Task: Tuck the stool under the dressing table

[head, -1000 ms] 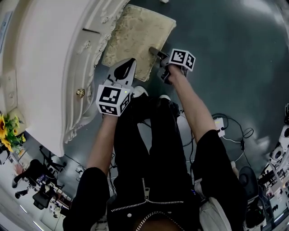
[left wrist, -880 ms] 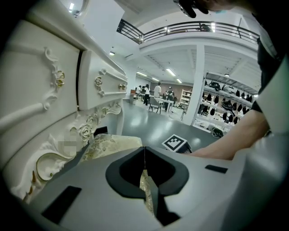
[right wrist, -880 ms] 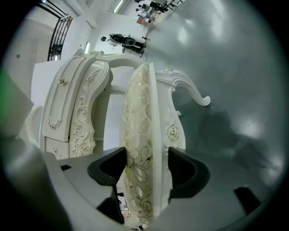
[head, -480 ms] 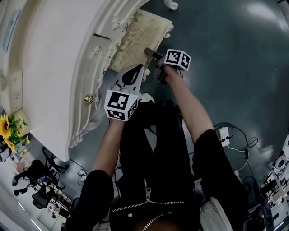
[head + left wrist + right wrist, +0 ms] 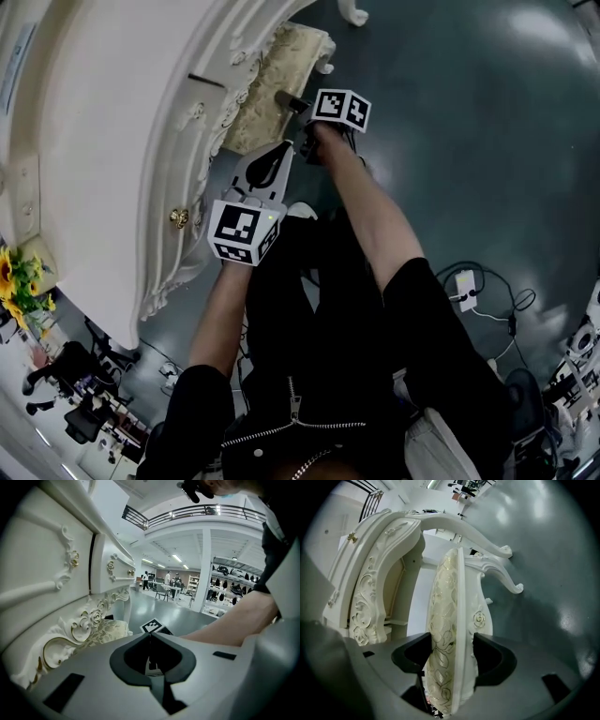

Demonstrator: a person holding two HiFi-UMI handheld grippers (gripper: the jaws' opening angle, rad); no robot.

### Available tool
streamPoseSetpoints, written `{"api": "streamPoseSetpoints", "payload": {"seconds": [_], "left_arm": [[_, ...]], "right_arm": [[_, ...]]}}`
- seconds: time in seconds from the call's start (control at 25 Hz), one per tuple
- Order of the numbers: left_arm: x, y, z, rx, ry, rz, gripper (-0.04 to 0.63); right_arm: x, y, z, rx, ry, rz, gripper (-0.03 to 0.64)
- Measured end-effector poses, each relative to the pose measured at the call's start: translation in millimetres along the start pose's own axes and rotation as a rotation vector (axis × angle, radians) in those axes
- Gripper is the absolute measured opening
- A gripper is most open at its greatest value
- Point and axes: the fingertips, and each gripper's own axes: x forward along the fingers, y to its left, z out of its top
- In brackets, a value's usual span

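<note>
The stool (image 5: pixel 281 66) has a cream-and-gold cushion and white carved legs, and its seat lies partly beneath the white dressing table (image 5: pixel 112 122). My right gripper (image 5: pixel 289 101) is shut on the near edge of the seat. In the right gripper view the seat edge (image 5: pixel 450 620) stands between the jaws of the right gripper (image 5: pixel 452 658), with the table's carved front (image 5: pixel 370 583) to its left. My left gripper (image 5: pixel 284 148) hangs beside the table front, shut and empty. Its tips (image 5: pixel 150 634) meet in the left gripper view, and the stool's cushion (image 5: pixel 105 630) lies ahead of them.
A power strip and cables (image 5: pixel 464 281) lie on the dark grey floor at the right. Yellow flowers (image 5: pixel 19 272) stand on the table's near end. Office chairs (image 5: pixel 66 366) are at the lower left. A curled white stool leg (image 5: pixel 354 13) sticks out at the top.
The stool has slid further under the dressing table, and my right gripper has travelled with it toward the table. The left gripper has hardly moved.
</note>
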Motion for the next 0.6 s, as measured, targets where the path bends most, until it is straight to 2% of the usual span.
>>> {"api": "streamPoseSetpoints", "payload": {"seconds": [0.36,0.6], "left_arm": [[-14.5,8.4,-5.5,0.007,0.007,0.028,0.021],[-28.4,7.0,3.9,-0.015,0.011,0.044,0.021]], "right_arm": [[46.0,22.0,-5.5,0.005,0.003,-0.001,0.285],[36.6,22.1,-6.6,-0.036,-0.013,0.008,0.297]]}}
